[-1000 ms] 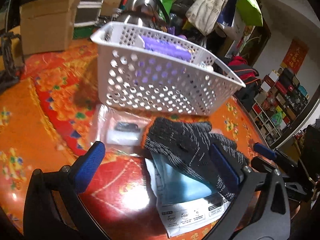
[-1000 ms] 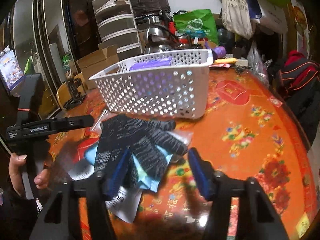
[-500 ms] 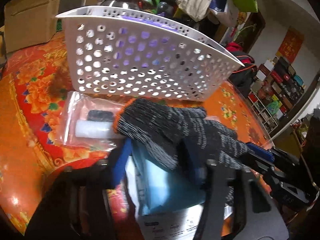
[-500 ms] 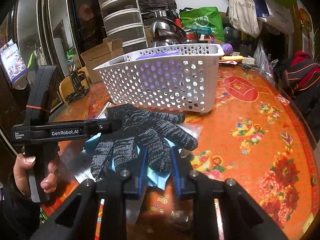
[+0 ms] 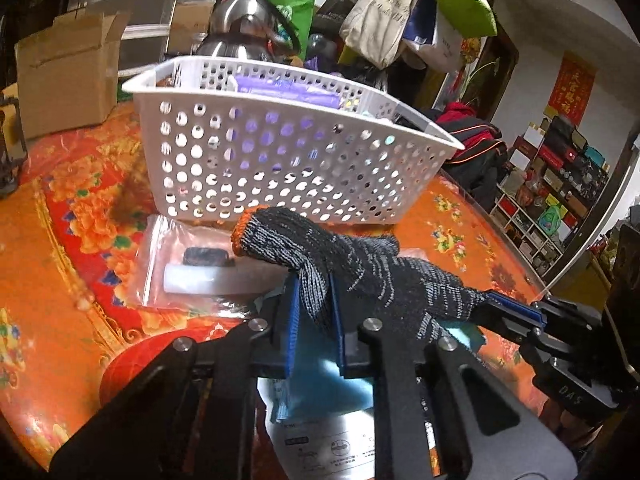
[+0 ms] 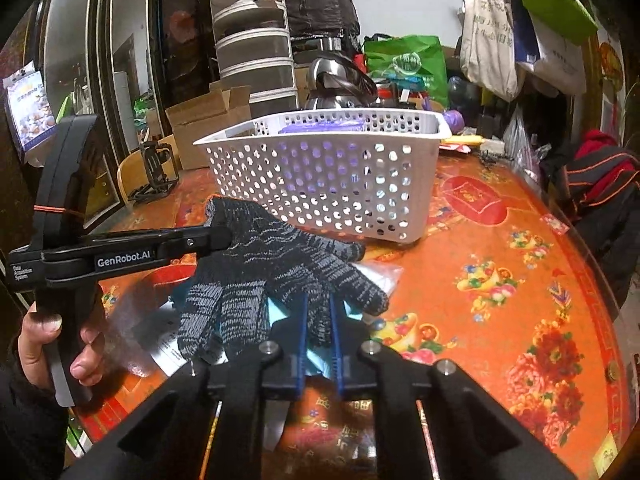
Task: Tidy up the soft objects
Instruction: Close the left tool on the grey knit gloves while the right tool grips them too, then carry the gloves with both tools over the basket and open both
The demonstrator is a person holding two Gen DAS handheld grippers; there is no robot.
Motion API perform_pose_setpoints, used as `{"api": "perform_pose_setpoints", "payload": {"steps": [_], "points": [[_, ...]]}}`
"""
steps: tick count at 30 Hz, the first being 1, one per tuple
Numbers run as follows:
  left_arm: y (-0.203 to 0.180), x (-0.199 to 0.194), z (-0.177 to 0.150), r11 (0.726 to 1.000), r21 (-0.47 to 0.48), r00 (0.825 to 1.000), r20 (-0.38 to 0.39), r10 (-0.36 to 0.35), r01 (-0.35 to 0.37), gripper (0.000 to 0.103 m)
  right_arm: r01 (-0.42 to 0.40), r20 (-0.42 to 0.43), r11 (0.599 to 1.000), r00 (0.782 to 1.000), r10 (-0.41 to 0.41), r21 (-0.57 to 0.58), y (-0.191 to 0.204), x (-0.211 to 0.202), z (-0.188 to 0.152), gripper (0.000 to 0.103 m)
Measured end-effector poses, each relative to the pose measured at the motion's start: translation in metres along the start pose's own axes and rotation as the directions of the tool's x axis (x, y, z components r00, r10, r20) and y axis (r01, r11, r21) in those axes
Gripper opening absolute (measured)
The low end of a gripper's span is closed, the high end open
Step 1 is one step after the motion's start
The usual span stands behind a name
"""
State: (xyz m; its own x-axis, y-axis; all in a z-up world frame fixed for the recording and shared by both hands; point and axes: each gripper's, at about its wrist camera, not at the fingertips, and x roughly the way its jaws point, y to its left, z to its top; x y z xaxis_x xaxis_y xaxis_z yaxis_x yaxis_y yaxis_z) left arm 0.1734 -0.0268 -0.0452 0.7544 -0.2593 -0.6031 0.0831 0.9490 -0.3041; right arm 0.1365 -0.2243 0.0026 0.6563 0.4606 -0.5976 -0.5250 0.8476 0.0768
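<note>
A dark grey knit glove (image 5: 344,264) with an orange cuff hangs lifted between both grippers above the table. My left gripper (image 5: 314,304) is shut on its thumb side near the cuff. My right gripper (image 6: 319,316) is shut on one of its fingers; it also shows in the left wrist view (image 5: 516,310). The glove shows in the right wrist view (image 6: 272,268) too. A white perforated basket (image 5: 288,152) stands just behind, holding a purple packet (image 5: 288,88). Under the glove lies a blue mask pack (image 5: 332,396).
A clear zip bag (image 5: 192,268) with a white tube lies left of the glove. A cardboard box (image 5: 64,76) and a steel kettle (image 5: 244,28) stand at the back. The table edge (image 6: 612,320) curves on the right, with bare orange cloth (image 6: 500,288) there.
Both grippers closed from open onto the glove and have raised it off the mask pack. The left wrist view pulled back and up a little from the basket.
</note>
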Motion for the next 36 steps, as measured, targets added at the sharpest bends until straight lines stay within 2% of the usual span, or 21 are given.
{"api": "perform_pose_setpoints", "payload": {"steps": [4,6,7,9,11,17,24,29,36], "points": [[-0.004,-0.010,0.000,1.000,0.022,0.999,0.039,-0.005,0.004,0.012,-0.023,0.021,1.000,1.000,0.023,0.017,-0.001,-0.003,0.000,0.008],[-0.003,-0.017,-0.001,1.000,0.030,0.998,0.057,0.001,-0.003,0.011,-0.080,-0.027,0.996,0.996,0.081,0.044,-0.001,0.006,-0.014,0.007],[-0.003,-0.020,-0.001,0.999,0.034,0.998,0.064,0.003,-0.005,0.011,-0.065,0.040,0.997,0.997,0.064,0.032,0.002,-0.004,-0.020,0.006],[-0.005,-0.020,-0.001,0.999,0.040,0.998,0.058,-0.004,0.001,0.011,-0.019,0.098,1.000,0.995,0.017,0.017,0.004,-0.017,-0.030,0.006],[-0.006,-0.020,-0.001,0.999,0.049,0.998,0.058,0.002,-0.005,0.011,-0.058,0.092,0.997,0.994,0.053,0.047,0.001,-0.019,-0.036,0.006],[0.000,-0.031,-0.001,1.000,0.011,0.995,0.094,-0.015,0.015,0.009,-0.037,0.075,0.999,0.996,0.037,-0.001,0.016,-0.017,-0.069,0.006],[-0.004,-0.049,0.004,1.000,0.013,0.993,0.118,-0.011,0.010,0.009,-0.031,0.101,0.999,0.994,0.033,-0.029,0.021,-0.028,-0.096,0.006],[-0.015,-0.071,0.018,0.999,0.035,0.988,0.154,-0.010,0.005,0.009,-0.022,0.136,0.998,0.990,0.029,-0.050,0.022,-0.044,-0.099,0.006],[-0.029,-0.093,0.048,0.999,0.043,0.982,0.186,-0.011,0.003,0.009,-0.030,0.174,0.995,0.984,0.045,-0.090,0.027,-0.056,-0.077,0.006]]}}
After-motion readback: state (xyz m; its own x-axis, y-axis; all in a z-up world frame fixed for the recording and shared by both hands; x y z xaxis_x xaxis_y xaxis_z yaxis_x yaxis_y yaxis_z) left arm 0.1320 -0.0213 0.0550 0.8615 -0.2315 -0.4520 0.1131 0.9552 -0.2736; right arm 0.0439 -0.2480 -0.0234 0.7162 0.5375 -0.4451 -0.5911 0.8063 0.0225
